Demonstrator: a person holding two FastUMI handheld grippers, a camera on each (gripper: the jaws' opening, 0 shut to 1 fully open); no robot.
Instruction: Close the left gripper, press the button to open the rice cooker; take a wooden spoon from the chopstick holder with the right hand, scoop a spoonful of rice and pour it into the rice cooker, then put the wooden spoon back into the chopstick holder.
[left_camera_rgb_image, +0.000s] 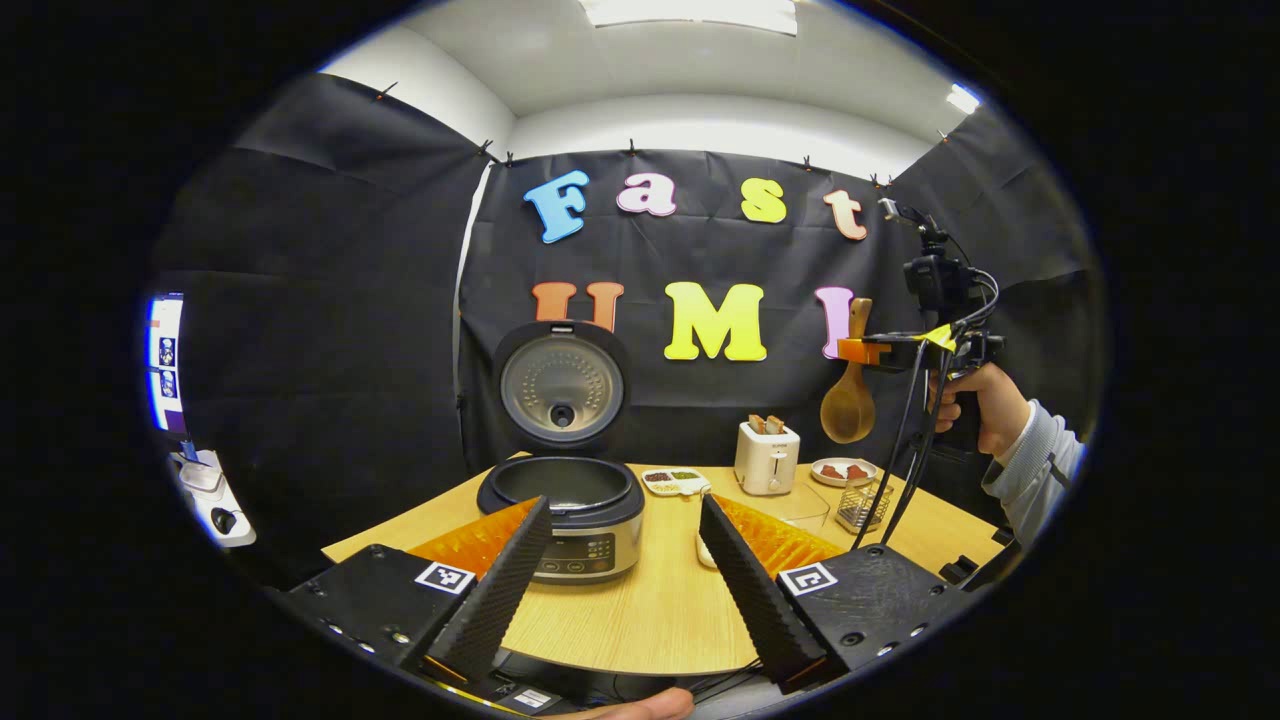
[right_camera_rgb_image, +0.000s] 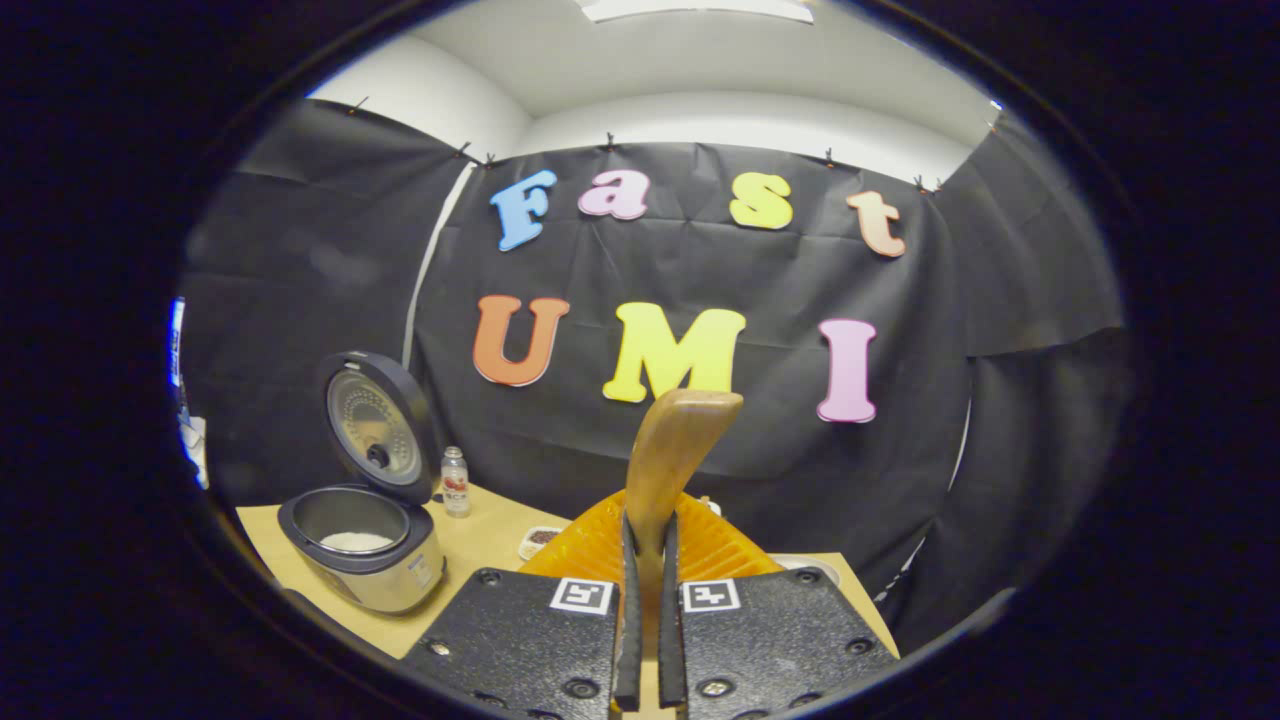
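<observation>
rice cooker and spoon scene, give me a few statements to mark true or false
1. The rice cooker has its lid up. True.
2. The right tool is open and holds nothing. False: it is shut on the wooden spoon handle.
3. The left tool is open, its fingers spread apart. True.
4. The wooden spoon stands in the chopstick holder. False: in the left gripper view it hangs in the air above the holder, bowl down.
5. The toaster has slices sticking out of its top. True.
6. The cooker pot is bare inside. False: the right gripper view shows white rice in it.
</observation>
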